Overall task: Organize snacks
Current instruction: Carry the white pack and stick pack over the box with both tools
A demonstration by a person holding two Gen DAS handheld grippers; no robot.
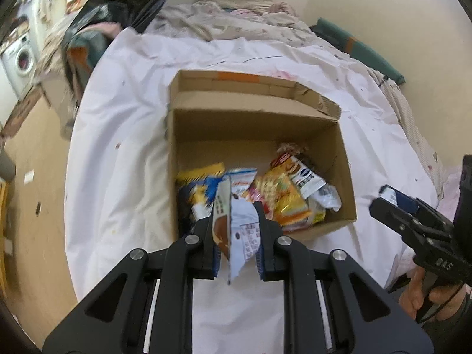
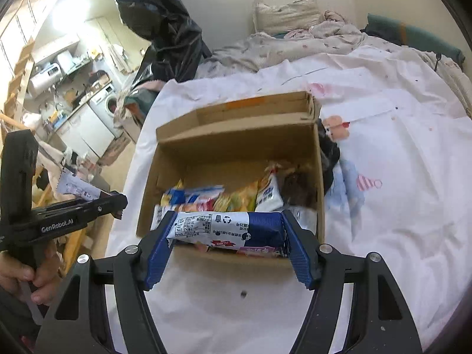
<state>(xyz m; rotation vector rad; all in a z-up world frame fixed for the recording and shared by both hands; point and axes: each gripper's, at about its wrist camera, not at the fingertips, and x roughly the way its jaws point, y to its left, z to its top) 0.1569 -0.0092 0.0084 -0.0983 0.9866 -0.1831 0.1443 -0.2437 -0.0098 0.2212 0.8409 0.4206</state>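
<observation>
Here both grippers, left gripper (image 1: 236,230) and right gripper (image 2: 227,236), apparently grip snack packets.

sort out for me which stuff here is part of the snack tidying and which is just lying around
Part of the job:
- cardboard box with snack packets inside
- white packet in the left claw
- blue-and-white packet in the right claw

Just lying about:
- white bedsheet
- pillow
- crumpled duvet
- black bag
- washing machine
</observation>
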